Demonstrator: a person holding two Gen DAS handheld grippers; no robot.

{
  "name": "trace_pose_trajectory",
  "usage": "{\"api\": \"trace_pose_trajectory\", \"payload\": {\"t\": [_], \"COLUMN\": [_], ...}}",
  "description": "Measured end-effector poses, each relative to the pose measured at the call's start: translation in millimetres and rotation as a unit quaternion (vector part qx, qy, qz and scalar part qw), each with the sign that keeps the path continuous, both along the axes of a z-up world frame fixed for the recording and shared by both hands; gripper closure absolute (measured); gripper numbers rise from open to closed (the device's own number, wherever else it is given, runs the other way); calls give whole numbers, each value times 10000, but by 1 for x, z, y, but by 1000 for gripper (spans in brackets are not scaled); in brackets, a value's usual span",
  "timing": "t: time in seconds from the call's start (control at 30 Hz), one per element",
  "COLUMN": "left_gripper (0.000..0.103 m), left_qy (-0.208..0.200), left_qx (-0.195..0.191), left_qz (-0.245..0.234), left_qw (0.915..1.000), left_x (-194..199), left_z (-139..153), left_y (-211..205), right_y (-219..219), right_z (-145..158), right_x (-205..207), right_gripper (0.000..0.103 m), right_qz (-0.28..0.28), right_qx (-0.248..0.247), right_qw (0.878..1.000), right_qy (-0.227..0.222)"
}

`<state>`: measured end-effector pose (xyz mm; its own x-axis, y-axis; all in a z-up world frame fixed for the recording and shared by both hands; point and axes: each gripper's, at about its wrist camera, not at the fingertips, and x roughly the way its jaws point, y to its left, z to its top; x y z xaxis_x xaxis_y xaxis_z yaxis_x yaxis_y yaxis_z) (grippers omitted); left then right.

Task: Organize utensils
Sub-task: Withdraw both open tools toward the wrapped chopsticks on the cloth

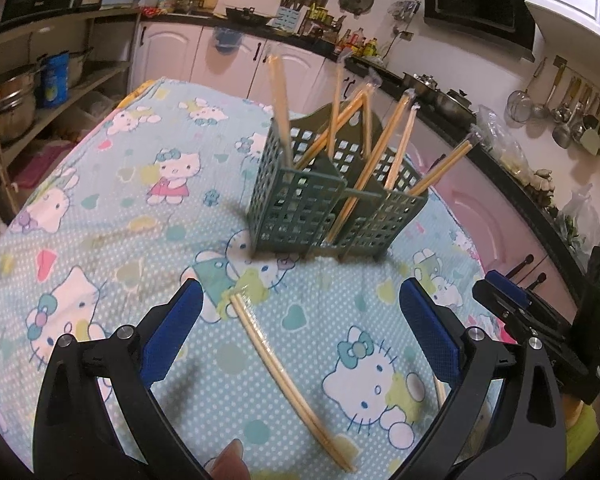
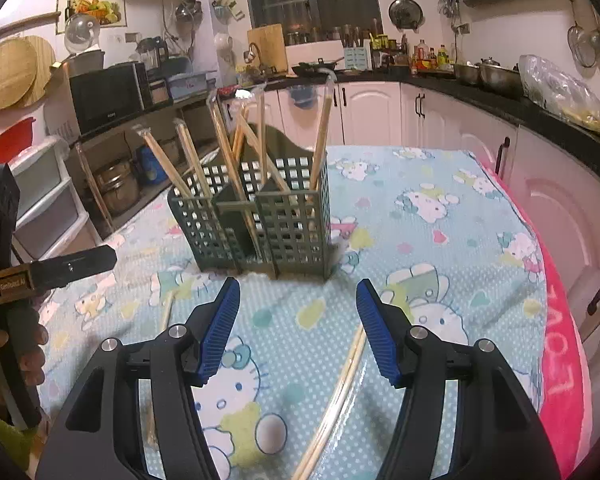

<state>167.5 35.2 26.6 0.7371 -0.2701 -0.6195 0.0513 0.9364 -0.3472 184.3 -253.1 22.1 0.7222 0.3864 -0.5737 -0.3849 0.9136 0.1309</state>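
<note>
Both jaws spread, empty; wrapped chopsticks lie on tablecloth before green caddy.

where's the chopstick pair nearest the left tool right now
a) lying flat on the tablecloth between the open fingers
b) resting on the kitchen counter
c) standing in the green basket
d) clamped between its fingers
a: the wrapped chopstick pair lies flat on the tablecloth, between the spread blue fingers of the left tool, which touch nothing; the green basket stands further off.
</note>
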Motion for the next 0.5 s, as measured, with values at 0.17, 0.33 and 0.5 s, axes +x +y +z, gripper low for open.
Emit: {"api": "trace_pose_trajectory", "payload": {"t": [0.17, 0.33, 0.5], "left_gripper": [13, 21, 37], "left_qy": [251, 454, 699], "left_qx": [-36, -75, -224], "left_qz": [56, 48, -7], "left_qw": [9997, 9989, 9973], "left_x": [0, 1, 6], "left_z": [-17, -32, -50], "left_y": [6, 8, 8], "right_y": [-1, -3, -4], "right_z": [-11, -21, -34], "right_x": [0, 2, 7], "right_gripper": [45, 45, 45], "right_qz": [13, -9, -13], "right_qx": [-119, -239, -362], "right_qw": [9998, 9991, 9975], "right_qy": [174, 361, 599]}}
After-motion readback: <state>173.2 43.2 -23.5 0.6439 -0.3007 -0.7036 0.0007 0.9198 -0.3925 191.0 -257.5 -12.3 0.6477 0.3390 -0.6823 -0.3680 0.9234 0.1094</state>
